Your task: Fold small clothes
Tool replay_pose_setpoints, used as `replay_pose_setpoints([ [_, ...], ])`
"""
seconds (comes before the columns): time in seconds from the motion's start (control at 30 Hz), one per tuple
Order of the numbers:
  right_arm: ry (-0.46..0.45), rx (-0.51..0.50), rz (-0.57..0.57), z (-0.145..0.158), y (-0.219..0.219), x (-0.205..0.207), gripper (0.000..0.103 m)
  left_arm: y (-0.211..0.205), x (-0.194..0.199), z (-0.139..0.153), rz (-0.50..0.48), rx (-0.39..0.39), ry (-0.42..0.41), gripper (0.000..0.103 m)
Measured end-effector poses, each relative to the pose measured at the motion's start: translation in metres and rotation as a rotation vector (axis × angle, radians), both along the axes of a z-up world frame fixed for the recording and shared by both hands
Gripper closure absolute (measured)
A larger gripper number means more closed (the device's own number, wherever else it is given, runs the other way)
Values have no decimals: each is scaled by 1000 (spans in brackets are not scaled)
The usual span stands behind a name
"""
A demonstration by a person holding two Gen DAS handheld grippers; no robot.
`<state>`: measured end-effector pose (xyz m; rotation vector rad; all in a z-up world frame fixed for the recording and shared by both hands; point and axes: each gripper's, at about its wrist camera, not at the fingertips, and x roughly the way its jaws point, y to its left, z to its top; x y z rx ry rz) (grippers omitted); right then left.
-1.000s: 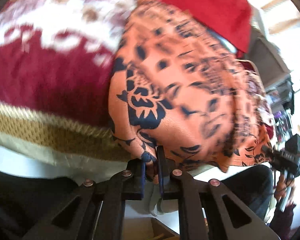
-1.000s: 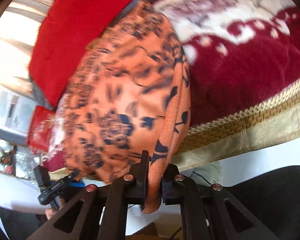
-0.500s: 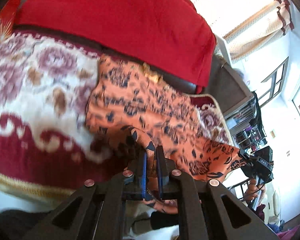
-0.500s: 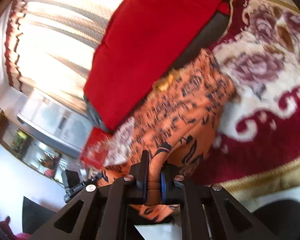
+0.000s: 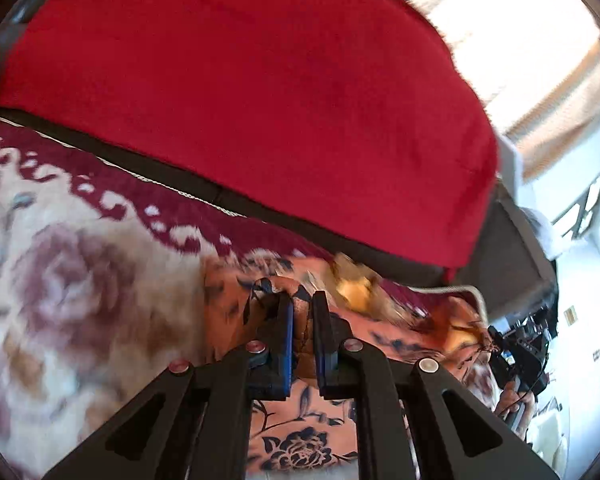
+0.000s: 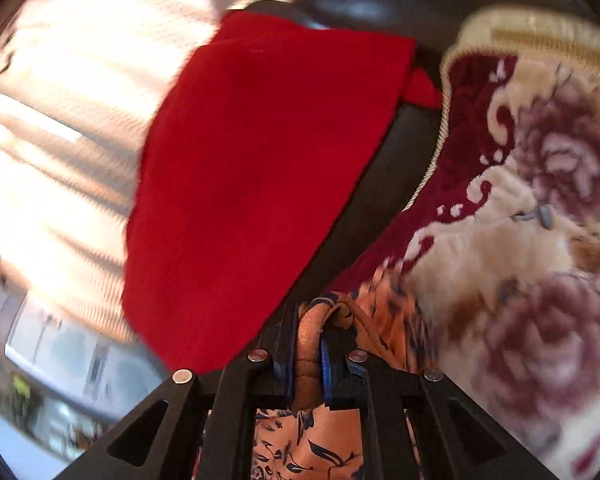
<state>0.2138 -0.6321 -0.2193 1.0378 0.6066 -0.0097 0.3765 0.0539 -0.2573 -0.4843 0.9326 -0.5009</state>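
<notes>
An orange garment with a dark blue flower print (image 5: 296, 432) lies on a maroon and cream floral blanket (image 5: 80, 280). My left gripper (image 5: 302, 304) is shut on a bunched fold of the garment, low over the blanket near its far edge. The right gripper shows at the right of the left wrist view (image 5: 512, 364), holding the garment's other end. In the right wrist view my right gripper (image 6: 310, 320) is shut on a rolled orange edge of the same garment (image 6: 312, 448), which spreads under the fingers.
A large red cloth (image 5: 260, 92) hangs over the dark sofa back (image 5: 504, 264) just behind the blanket; it also shows in the right wrist view (image 6: 260, 168). Curtained windows (image 6: 60, 140) and shelves stand beyond. The blanket's corded edge (image 6: 440, 140) runs along the sofa back.
Both grippers have carried the garment's held edge forward and down towards the far side of the blanket, so the cloth has gone from hanging up to lying doubled under the fingers.
</notes>
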Motion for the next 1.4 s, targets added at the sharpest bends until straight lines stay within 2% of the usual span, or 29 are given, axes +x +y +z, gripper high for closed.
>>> replay_pose_setpoints([
  [0.07,39,20,-43,-28,-7,30,93,-9,35,-29,27,24,62,94],
  [0.13,67,99,-65,-60,-14,51,90,-16,59,-58,44,76,106,93],
  [0.17,79,148,-80,-79,-19,58,89,-17,67,-71,50,77,132,93],
  [0.23,121,220,-121,-111,-25,64,89,-11,74,-91,67,18,166,92],
  [0.33,42,412,-140,-150,-37,55,87,15,73,-105,128,-165,175,87],
  [0.37,10,461,-150,-156,-41,50,87,32,68,-107,188,-236,158,81],
  [0.4,-19,494,-157,-158,-45,45,81,44,63,-108,243,-266,148,74],
  [0.43,-46,497,-151,-154,-49,41,66,56,56,-108,299,-287,143,60],
  [0.47,-58,469,-151,-147,-51,37,50,70,45,-104,353,-306,130,59],
  [0.5,-64,432,-158,-138,-53,33,16,76,38,-99,376,-298,120,59],
  [0.53,-90,390,-173,-127,-54,26,11,78,31,-91,388,-262,108,59],
  [0.6,-134,297,-195,-99,-53,10,11,70,14,-68,355,-138,68,55],
  [0.67,-119,222,-167,-79,-47,6,13,45,-7,-52,280,-23,21,51],
  [0.7,-102,150,-124,-66,-35,5,15,31,-16,-50,235,26,12,51],
  [0.73,-77,100,-95,-61,-26,7,28,20,-23,-51,191,65,13,51],
  [0.77,-43,42,-50,-57,-14,7,36,3,-31,-53,132,127,31,51],
  [0.8,15,-17,18,-55,5,8,48,-4,-37,-57,111,171,48,51],
  [0.87,101,-82,58,-55,26,0,49,-7,-52,-72,114,247,94,51],
  [0.9,125,-112,58,-54,29,-7,49,-4,-57,-77,121,242,122,51],
  [0.97,161,-106,67,-55,27,-20,47,9,-76,-90,116,145,203,51],
  [1.03,129,19,99,-60,24,-41,46,16,-93,-90,110,86,188,50],
  [1.07,97,68,117,-60,24,-53,44,19,-103,-87,106,68,165,44],
  [1.13,61,116,138,-62,37,-79,29,19,-114,-84,92,36,157,35],
  [1.2,84,174,159,-74,56,-92,28,22,-125,-80,107,-7,165,35],
  [1.3,135,270,166,-100,78,-87,28,32,-141,-68,153,-65,133,35],
  [1.4,190,240,148,-110,86,-78,28,33,-159,-60,170,-95,107,35],
])
